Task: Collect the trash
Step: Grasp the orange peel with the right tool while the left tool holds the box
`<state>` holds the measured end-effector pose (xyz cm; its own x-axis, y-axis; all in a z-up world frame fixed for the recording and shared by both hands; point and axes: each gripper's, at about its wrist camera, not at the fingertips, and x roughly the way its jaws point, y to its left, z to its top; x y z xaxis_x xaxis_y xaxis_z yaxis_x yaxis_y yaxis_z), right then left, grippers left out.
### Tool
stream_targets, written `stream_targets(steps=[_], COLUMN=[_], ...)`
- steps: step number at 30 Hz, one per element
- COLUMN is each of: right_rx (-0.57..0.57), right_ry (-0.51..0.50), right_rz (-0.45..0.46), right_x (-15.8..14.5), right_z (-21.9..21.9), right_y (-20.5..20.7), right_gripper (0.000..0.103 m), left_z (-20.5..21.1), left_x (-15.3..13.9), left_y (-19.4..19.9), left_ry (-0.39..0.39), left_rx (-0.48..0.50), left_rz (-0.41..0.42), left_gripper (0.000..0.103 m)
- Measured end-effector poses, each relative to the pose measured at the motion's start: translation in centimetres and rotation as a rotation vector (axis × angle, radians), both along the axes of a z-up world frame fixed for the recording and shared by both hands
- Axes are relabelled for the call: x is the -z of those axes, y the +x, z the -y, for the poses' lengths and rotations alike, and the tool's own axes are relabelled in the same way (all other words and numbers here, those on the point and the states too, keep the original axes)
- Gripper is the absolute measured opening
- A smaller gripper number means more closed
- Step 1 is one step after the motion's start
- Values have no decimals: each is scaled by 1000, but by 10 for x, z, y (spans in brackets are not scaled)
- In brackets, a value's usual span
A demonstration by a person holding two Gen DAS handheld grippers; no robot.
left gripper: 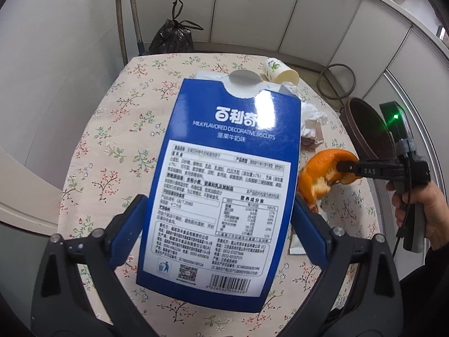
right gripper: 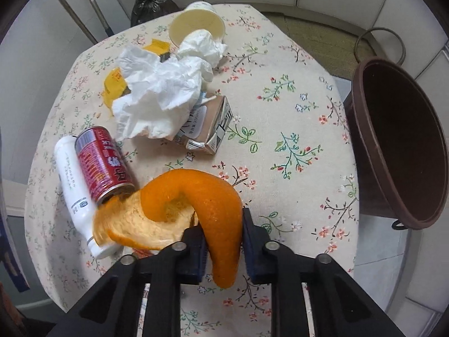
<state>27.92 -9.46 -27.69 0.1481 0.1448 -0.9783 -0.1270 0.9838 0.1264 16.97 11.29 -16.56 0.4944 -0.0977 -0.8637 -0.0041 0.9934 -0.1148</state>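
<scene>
Left gripper [left gripper: 221, 224]: jaws wide, pads pressed on both side edges of the blue box [left gripper: 221, 185], which it holds tilted above the table [left gripper: 112, 140].
Right gripper [right gripper: 223, 241]: jaws nearly closed, pinching the orange peel [right gripper: 196, 202]; the peel curls out over the table's near edge.
Bin [right gripper: 398, 140]: brown, empty-looking, just beside the table's right edge.
Can [right gripper: 103, 163]: red, on its side at the left edge, touching a white bottle [right gripper: 70, 177].
Tissue [right gripper: 162, 90]: crumpled mid-table, lying over a small carton [right gripper: 207, 129].
Cup [right gripper: 196, 25]: tipped over at the far edge.
Black bag [left gripper: 172, 38]: on the floor beyond the table.
</scene>
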Motion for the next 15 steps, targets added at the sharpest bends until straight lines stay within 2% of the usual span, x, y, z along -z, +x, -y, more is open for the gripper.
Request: stream_targets(steps=[10, 15], right_rx=[-45, -25], right_ry=[66, 91], right_rz=[160, 250], right_x=[-69, -107], right_z=[-1, 14], right_y=[-24, -33], right_gripper=[15, 14], left_z=[18, 36], left_x=[-20, -33], left_y=[-5, -4], left_ry=[22, 38], left_rx=[-4, 7], left_rz=[87, 132], left_gripper=[97, 98])
